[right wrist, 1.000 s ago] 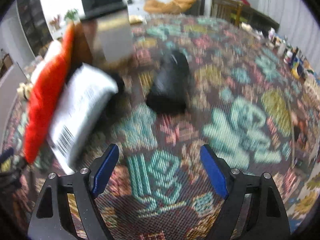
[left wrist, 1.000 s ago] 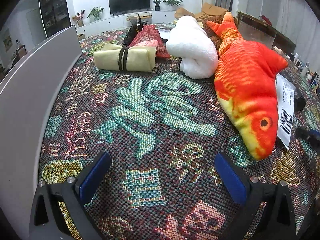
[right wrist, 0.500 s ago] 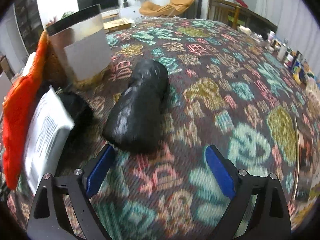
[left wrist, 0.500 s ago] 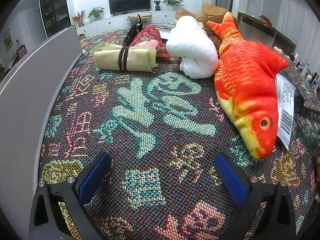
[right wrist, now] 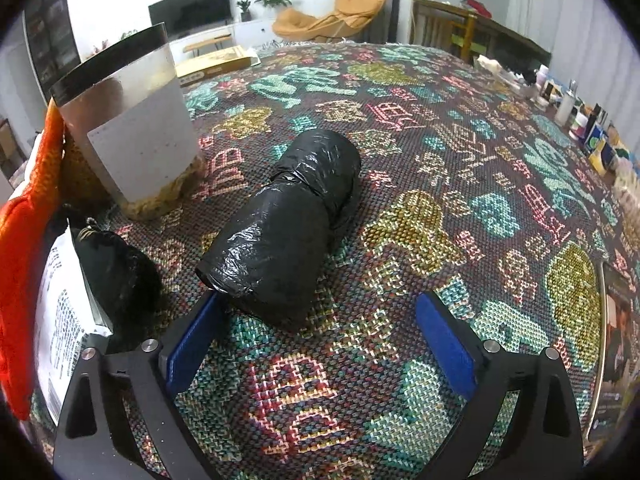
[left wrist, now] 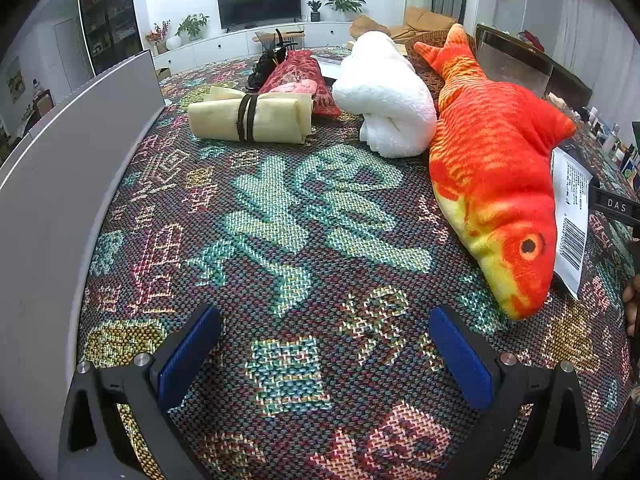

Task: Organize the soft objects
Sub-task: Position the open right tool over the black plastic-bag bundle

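Two grippers were spread wide and held nothing. The right gripper [right wrist: 316,340] sat low over the patterned tablecloth [right wrist: 460,184] with its jaws open, lined up on the black plastic-wrapped roll [right wrist: 284,220], which lay lengthwise ahead of it. The roll's near end reached just in front of the left blue pad [right wrist: 192,348], nearly touching it, while the right pad stood apart from the roll with bare cloth between. That offset suggested the jaws were being brought round the roll's end so both pads could close on its soft sides; they did not yet straddle it.

Left of the right gripper lay a small black drawstring pouch [right wrist: 120,272], touching a white barcoded packet [right wrist: 60,332], with the orange edge of the plush fish [right wrist: 20,260] beyond. Further ahead on that side stood a clear container [right wrist: 136,132] with a black rim, probably the bin for sorted items, though that was a guess.

The left gripper [left wrist: 324,348] hovered open over bare cloth, seemingly waiting. Ahead and to its right lay the plush fish [left wrist: 496,176], head toward the gripper; beyond it a rolled white towel [left wrist: 384,96], and ahead a cream cloth roll [left wrist: 252,120] bound by a dark band, beside a red fabric bundle [left wrist: 300,76]. A grey panel [left wrist: 60,184] ran along its left
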Motion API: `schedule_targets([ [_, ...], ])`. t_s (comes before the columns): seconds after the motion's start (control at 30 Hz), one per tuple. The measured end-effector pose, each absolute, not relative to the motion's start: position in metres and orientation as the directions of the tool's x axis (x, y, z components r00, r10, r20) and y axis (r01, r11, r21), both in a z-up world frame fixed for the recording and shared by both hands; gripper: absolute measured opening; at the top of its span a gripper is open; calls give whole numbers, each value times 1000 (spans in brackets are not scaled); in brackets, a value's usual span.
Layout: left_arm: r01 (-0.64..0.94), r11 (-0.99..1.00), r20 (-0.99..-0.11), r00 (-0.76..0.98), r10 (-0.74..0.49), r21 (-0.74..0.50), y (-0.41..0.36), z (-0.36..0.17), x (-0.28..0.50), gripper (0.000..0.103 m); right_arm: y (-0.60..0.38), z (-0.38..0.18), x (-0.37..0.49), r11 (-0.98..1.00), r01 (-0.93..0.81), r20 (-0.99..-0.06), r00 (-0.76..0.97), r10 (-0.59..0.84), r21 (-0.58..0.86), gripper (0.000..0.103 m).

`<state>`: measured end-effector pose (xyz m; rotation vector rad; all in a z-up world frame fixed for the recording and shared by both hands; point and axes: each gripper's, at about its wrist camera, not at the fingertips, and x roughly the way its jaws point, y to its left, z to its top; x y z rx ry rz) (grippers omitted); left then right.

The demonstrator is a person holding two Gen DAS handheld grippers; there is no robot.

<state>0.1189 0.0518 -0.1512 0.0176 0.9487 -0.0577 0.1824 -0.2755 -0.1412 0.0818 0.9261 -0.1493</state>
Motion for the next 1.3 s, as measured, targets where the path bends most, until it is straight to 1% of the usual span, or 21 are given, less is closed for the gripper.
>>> schedule_targets([
  [1.3,58,998,-815,579,-33,0,52,-151,126,103,-274,-140,179,987,162,-799,594,-92,6,98],
])
